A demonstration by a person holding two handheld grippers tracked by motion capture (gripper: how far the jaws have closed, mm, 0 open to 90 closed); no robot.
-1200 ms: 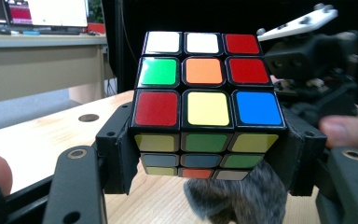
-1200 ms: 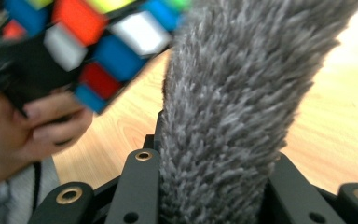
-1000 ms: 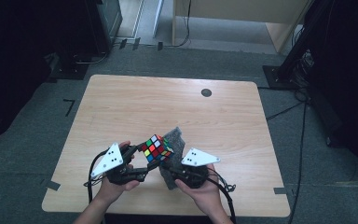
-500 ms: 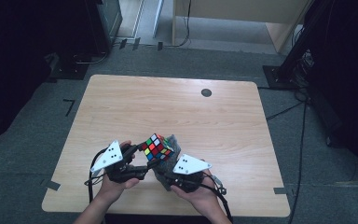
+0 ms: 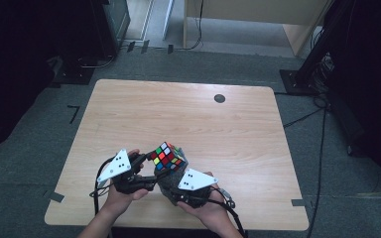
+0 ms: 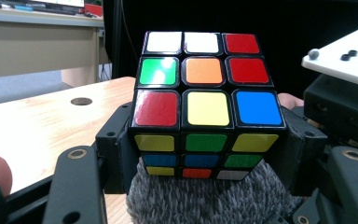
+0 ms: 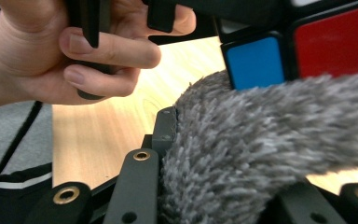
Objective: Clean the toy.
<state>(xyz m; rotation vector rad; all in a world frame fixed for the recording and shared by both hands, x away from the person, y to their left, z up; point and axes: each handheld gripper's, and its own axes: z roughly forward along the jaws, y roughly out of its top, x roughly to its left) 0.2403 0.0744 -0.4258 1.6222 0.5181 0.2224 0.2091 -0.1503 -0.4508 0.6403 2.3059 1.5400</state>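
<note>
Hiding cube's (image 5: 167, 157) underside (grey cloth (image 5: 167, 179))

One puzzle cube (image 5: 167, 157), one grey fuzzy cloth (image 5: 166, 179), two claws, one wooden table (image 5: 188, 114).

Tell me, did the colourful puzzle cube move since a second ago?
No. The colourful puzzle cube sits at the same spot above the wooden table, just as far from the round dark hole.
</note>
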